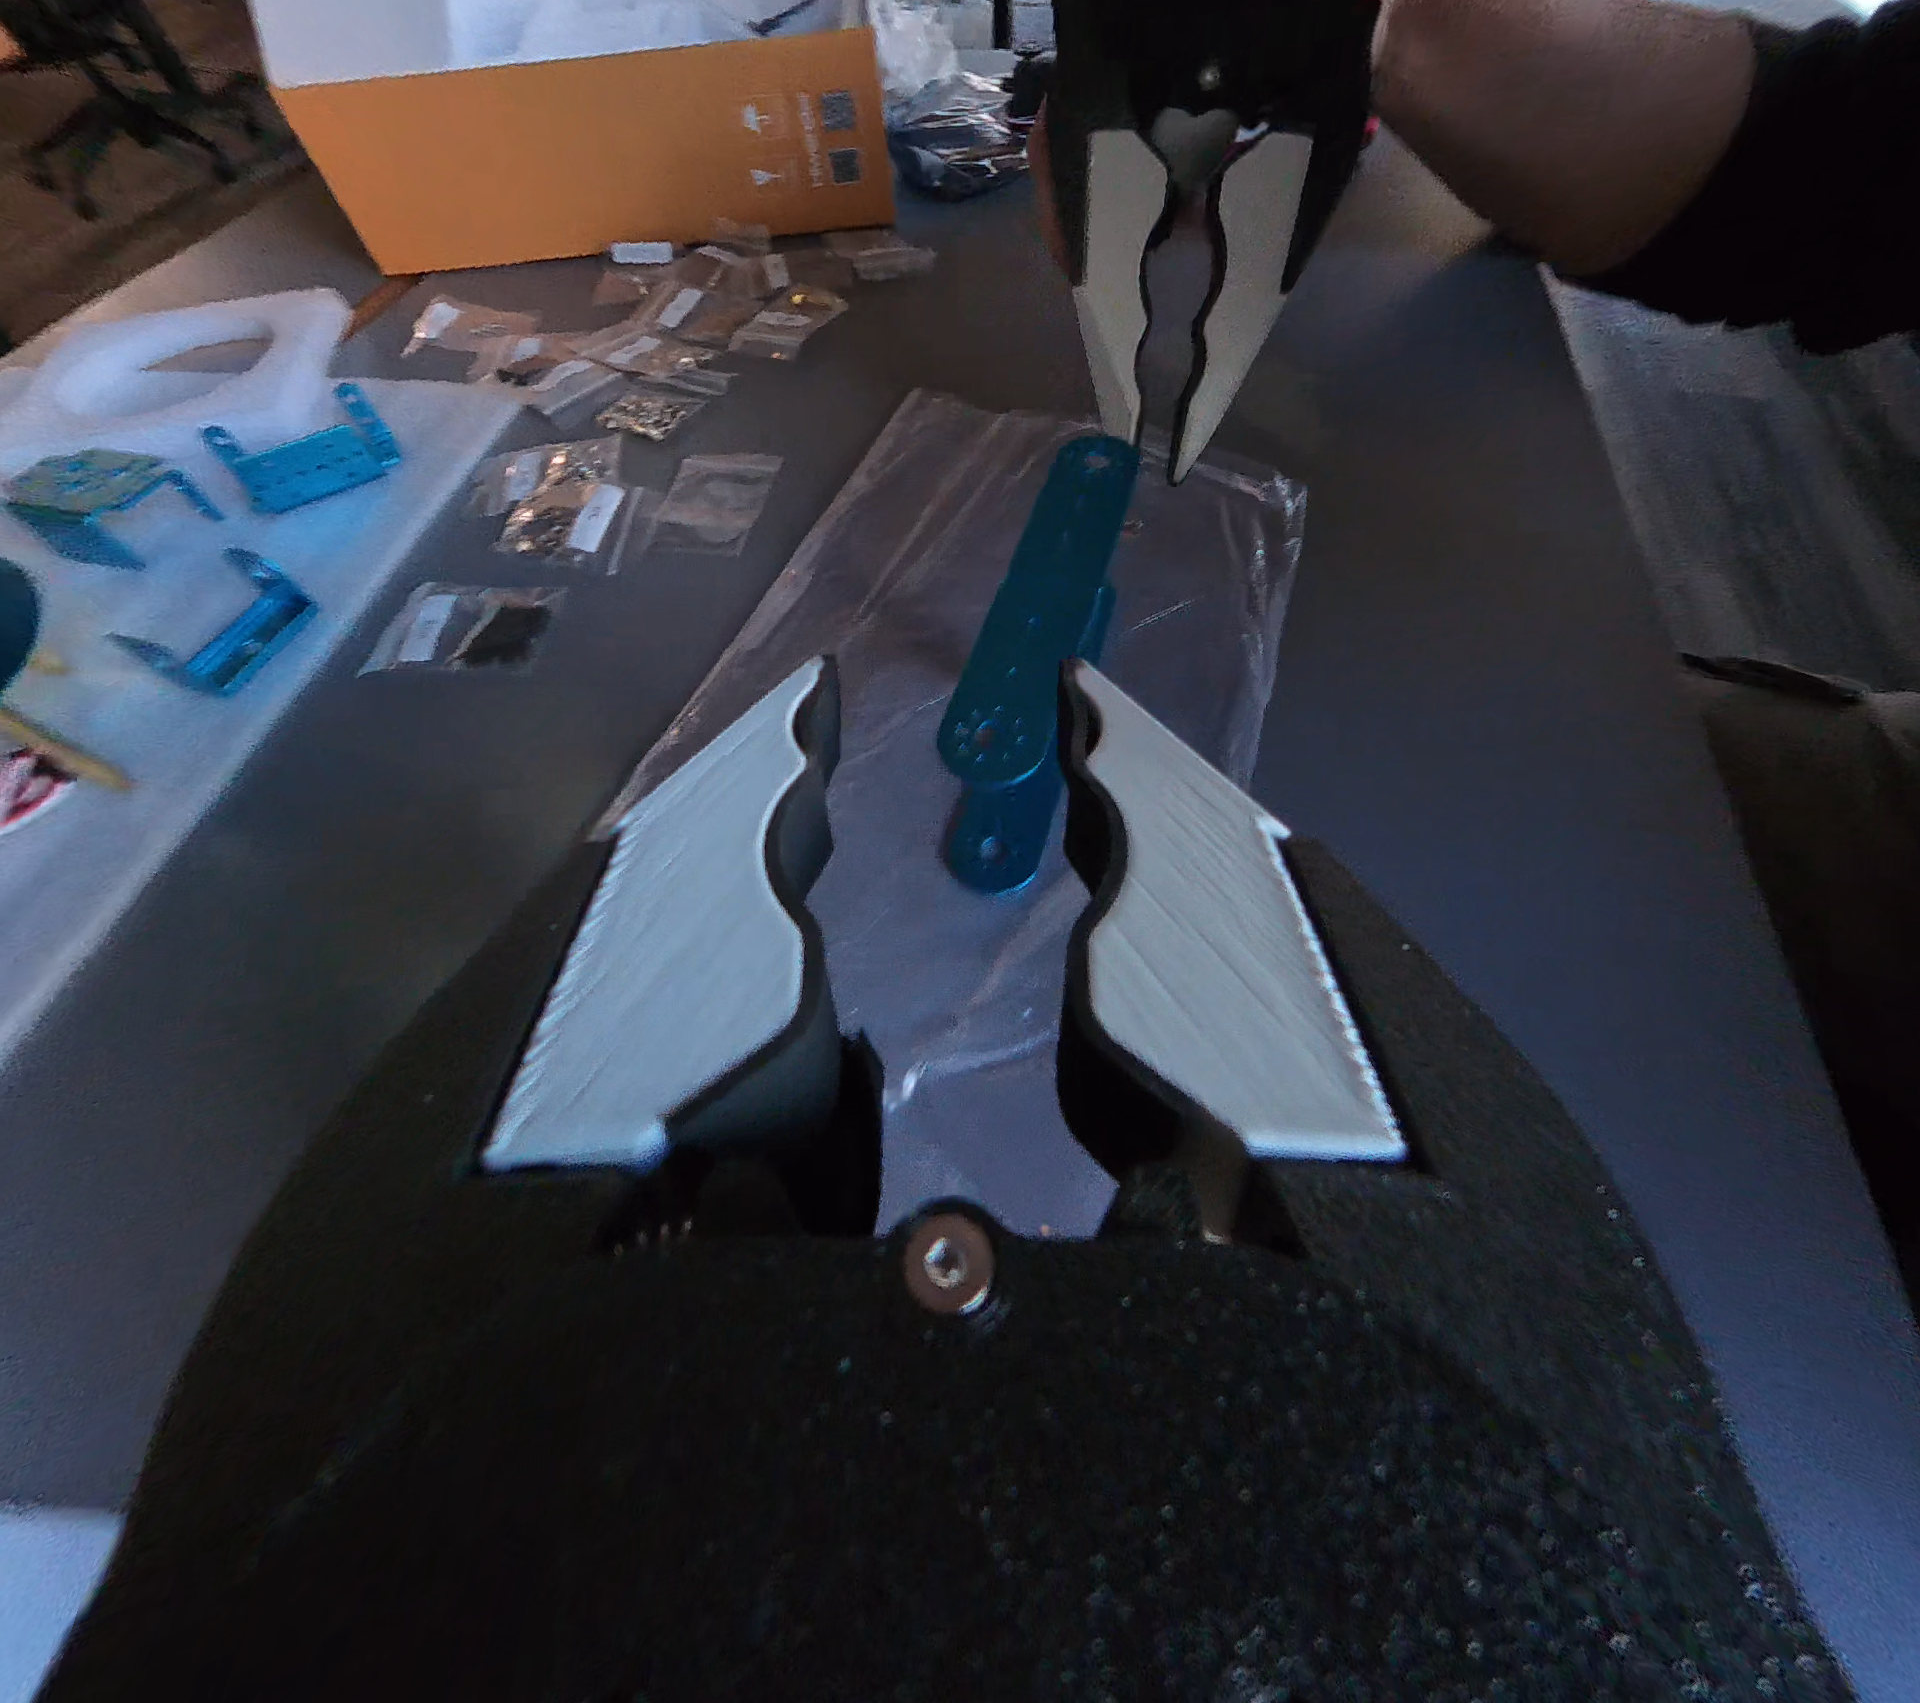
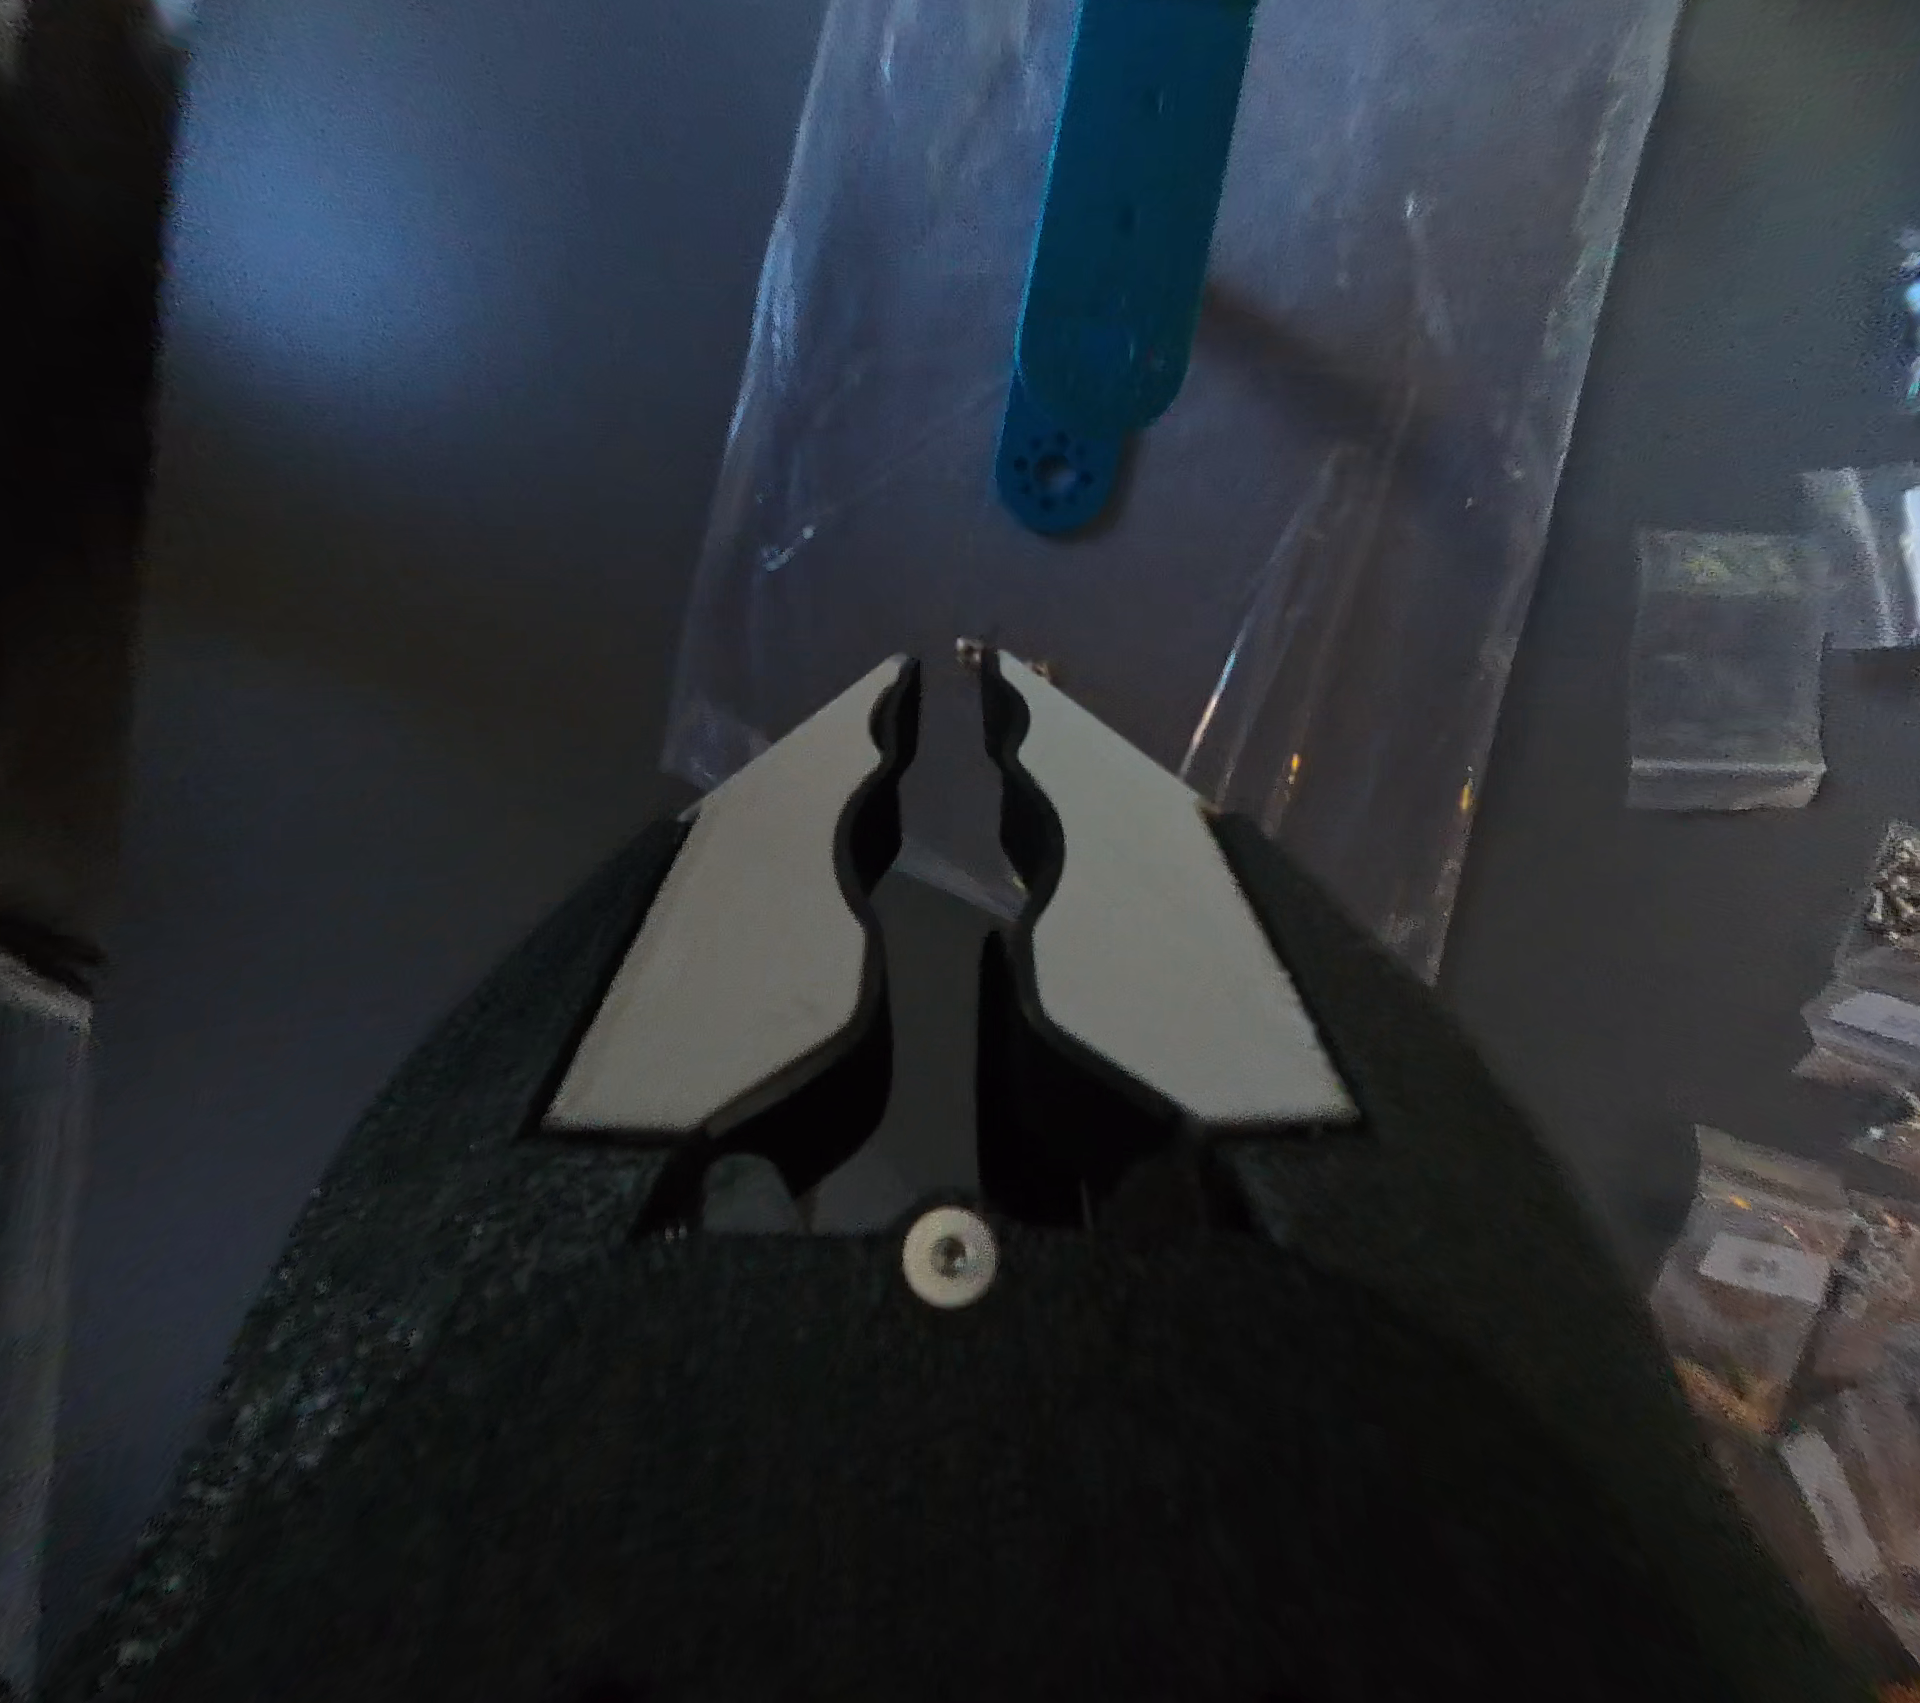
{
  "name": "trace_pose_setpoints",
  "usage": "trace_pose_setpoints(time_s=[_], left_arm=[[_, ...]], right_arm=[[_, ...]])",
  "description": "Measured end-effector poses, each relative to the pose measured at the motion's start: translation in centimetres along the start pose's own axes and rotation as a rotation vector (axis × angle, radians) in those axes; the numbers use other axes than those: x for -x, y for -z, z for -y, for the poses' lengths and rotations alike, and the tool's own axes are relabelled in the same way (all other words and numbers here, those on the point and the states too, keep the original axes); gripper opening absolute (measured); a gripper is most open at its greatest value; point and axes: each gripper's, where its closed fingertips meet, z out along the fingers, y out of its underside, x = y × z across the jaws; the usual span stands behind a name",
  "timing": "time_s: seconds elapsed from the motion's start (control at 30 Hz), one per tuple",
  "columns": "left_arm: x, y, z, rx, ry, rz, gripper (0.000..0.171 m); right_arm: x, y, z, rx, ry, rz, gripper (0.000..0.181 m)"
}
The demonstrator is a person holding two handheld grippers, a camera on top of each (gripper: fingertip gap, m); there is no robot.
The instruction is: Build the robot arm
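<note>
Left wrist view: a flat, clear plastic bag (image 1: 914, 614) lies on the dark grey tabletop (image 1: 1455, 718), and a long blue anodised metal bracket with rounded, hole-drilled ends (image 1: 1049, 614) rests on it; whether the bracket is inside the bag or on top cannot be told. The left gripper (image 1: 948, 666), black with white wavy-edged fingers, hovers just above the near end of the bracket, its jaws wide apart and holding nothing. The right gripper (image 1: 1155, 458) points down at the bracket's far end, jaws narrowly parted, one tip beside the metal. Behind stands an open orange-and-white cardboard box (image 1: 582, 147) holding foam and a black cable. Small clear zip bags of hardware (image 1: 582, 427) are scattered between the box and the bag, and three blue U-shaped brackets (image 1: 301, 458) sit on white foam sheet (image 1: 156, 365) at the left. The tabletop to the right of the bag is bare.
</note>
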Motion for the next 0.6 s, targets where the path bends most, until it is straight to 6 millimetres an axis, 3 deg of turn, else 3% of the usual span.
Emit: trace_pose_setpoints(time_s=[0.17,0.37,0.6], left_arm=[[1.0,1.9,1.9,-0.135,-0.009,0.080,0.038],[1.4,2.4,2.5,-0.186,0.001,0.087,0.037],[0.4,1.2,1.4,-0.143,0.001,0.047,0.037]], right_arm=[[-2.3,0.1,-1.1,0.206,0.003,0.019,0.011],[-2.0,-0.8,-1.4,0.316,0.177,0.086,0.011],[-1.4,-1.5,-0.9,0.276,0.289,0.136,0.006]])
